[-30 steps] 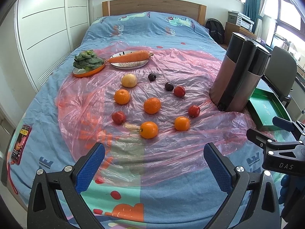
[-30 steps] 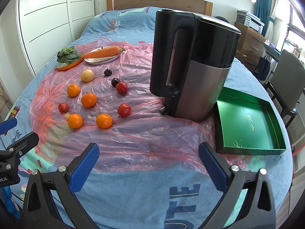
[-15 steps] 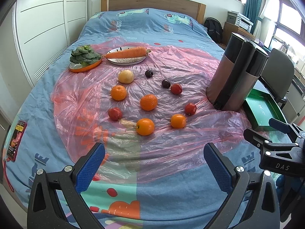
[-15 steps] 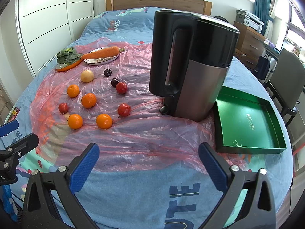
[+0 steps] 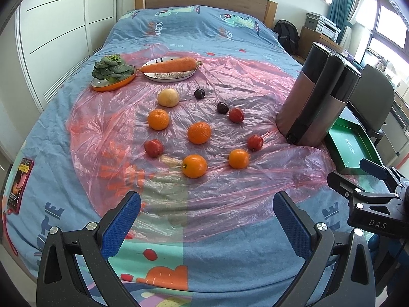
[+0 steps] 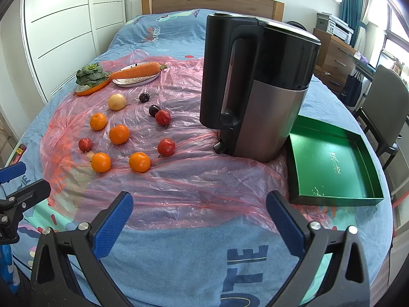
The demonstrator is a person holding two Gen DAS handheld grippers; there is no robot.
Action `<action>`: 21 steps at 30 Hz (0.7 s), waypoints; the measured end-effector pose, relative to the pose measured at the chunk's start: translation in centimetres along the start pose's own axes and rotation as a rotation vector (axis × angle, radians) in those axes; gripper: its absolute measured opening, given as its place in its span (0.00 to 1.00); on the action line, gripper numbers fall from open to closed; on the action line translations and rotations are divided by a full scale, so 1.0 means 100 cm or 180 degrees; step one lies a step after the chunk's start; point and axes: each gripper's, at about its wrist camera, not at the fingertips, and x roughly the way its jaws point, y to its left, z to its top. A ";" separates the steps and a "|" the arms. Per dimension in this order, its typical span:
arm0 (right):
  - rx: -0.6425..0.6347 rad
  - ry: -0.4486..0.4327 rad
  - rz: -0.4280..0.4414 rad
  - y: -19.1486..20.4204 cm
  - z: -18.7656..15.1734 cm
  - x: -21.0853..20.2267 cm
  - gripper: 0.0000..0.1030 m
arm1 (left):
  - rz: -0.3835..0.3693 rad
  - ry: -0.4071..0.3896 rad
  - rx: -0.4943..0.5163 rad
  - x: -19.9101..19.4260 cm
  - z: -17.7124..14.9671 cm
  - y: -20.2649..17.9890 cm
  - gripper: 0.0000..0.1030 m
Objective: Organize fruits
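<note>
Several fruits lie loose on a pink plastic sheet [image 5: 204,194] on the bed: oranges such as the nearest orange [image 5: 194,165], red fruits like one [image 5: 255,142], two dark plums [image 5: 222,107] and a pale yellow fruit [image 5: 168,97]. The same group shows at left in the right wrist view, with an orange [image 6: 139,162] nearest. An empty green tray [image 6: 332,163] lies at the right. My left gripper [image 5: 206,218] is open and empty, short of the fruits. My right gripper [image 6: 199,216] is open and empty, over the bed's front edge.
A tall black and silver juicer [image 6: 255,87] stands between the fruits and the tray. At the back left are a plate with a carrot [image 5: 170,65] and an orange dish of greens [image 5: 112,73]. A phone [image 5: 20,185] lies at the bed's left edge. A chair [image 6: 383,107] stands at the right.
Both grippers have drawn back slightly from the bed and stay open. The fruits, juicer and tray have not moved.
</note>
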 end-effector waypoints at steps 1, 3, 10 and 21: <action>0.0001 -0.0001 0.0000 0.000 0.001 0.000 1.00 | 0.0005 0.0009 -0.0015 0.001 0.000 0.001 0.99; 0.0001 -0.0001 0.0005 0.001 0.003 -0.001 1.00 | 0.0016 0.0019 -0.0028 0.001 -0.001 0.003 0.99; 0.0000 0.0000 0.0010 -0.001 0.000 0.001 1.00 | 0.0053 0.0028 0.0034 0.003 -0.001 -0.001 0.99; 0.0057 0.0005 0.0023 -0.005 0.000 0.003 1.00 | 0.0061 0.0048 0.0108 0.006 -0.002 -0.005 0.99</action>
